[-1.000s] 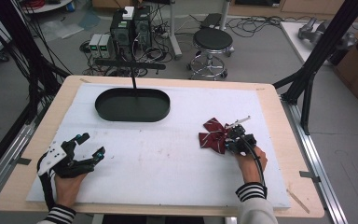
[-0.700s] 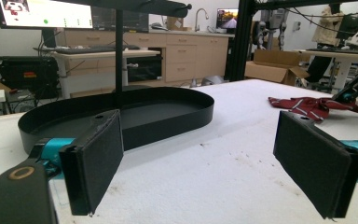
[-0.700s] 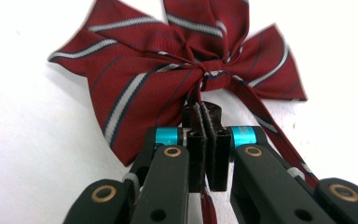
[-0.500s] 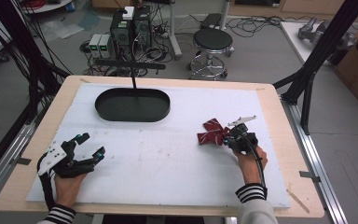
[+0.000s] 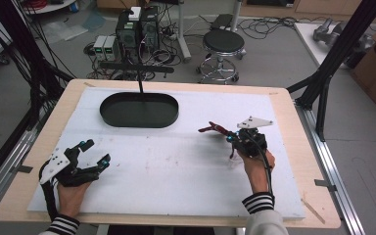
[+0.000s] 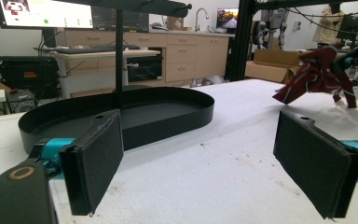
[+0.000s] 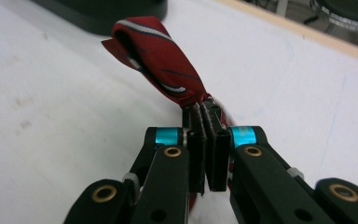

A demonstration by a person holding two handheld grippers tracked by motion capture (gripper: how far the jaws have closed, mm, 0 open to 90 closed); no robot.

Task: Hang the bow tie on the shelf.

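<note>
A red cloth with white and dark stripes (image 7: 161, 58) is pinched between the pads of my right gripper (image 7: 204, 108), which is shut on it. In the high view the cloth (image 5: 214, 129) hangs off the front of the right gripper (image 5: 229, 137), lifted above the white mat at the right. The left gripper view shows the same cloth (image 6: 318, 74) held up at the far right. My left gripper (image 5: 94, 152) rests near the front left of the mat, open, with nothing between its pads (image 6: 95, 161).
A black oval tray (image 5: 139, 109) lies at the back of the white mat (image 5: 176, 166), with a black post (image 5: 139, 83) rising behind it. The wooden table edge (image 5: 318, 186) frames the mat. A stool and computer boxes stand on the floor beyond.
My right gripper has risen and shifted a little with the red cloth, which has come off the mat and now hangs gathered from the jaws. The left hand has stayed still.
</note>
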